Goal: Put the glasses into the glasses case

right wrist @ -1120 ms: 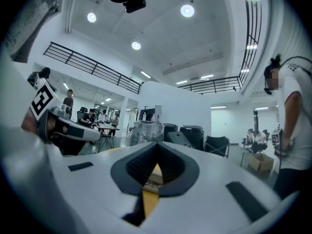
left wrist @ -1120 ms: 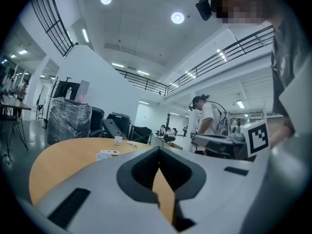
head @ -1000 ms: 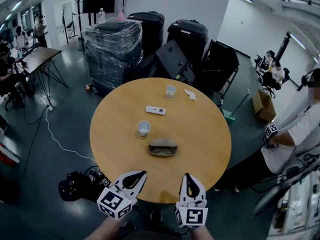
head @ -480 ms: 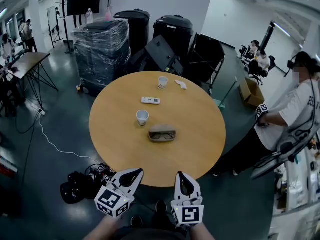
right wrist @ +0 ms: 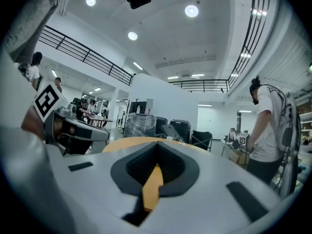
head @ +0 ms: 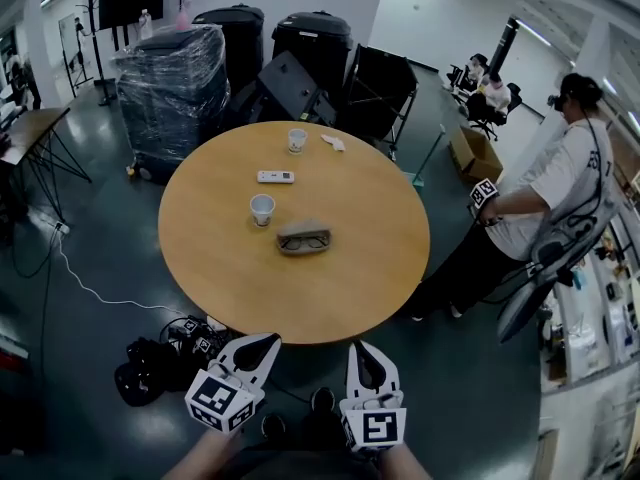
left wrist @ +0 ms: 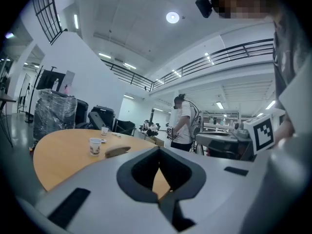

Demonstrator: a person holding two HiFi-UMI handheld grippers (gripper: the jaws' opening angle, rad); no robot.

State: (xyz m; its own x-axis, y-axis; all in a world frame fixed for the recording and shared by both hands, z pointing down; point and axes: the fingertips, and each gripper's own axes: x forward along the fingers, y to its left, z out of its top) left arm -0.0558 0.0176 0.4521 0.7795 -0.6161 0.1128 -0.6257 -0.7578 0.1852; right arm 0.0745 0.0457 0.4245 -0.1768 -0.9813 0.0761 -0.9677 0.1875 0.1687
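Glasses (head: 304, 243): dark frame seen at the tan glasses case (head: 303, 232), mid-counter (head: 350, 268), well ahead of both hand-held grippers. Whether they sit fully inside the case, cannot tell. Left hand-held gripper (head: 258, 346): jaws closed tip to tip, nothing between them, held short of the counter's near rim. Right hand-held gripper (head: 361, 356): likewise, jaws together, empty, near the left one. Paper cup (head: 262, 208) stands beyond the left hand-held gripper, near the case but apart. Second person (head: 560, 183) stands well off to the right hand-held gripper's right.

Tan table (head: 340, 288), grey-brown glasses case (head: 303, 229), white cup (head: 262, 208) — left claw (head: 271, 339), right claw (head: 360, 347) pale grey.
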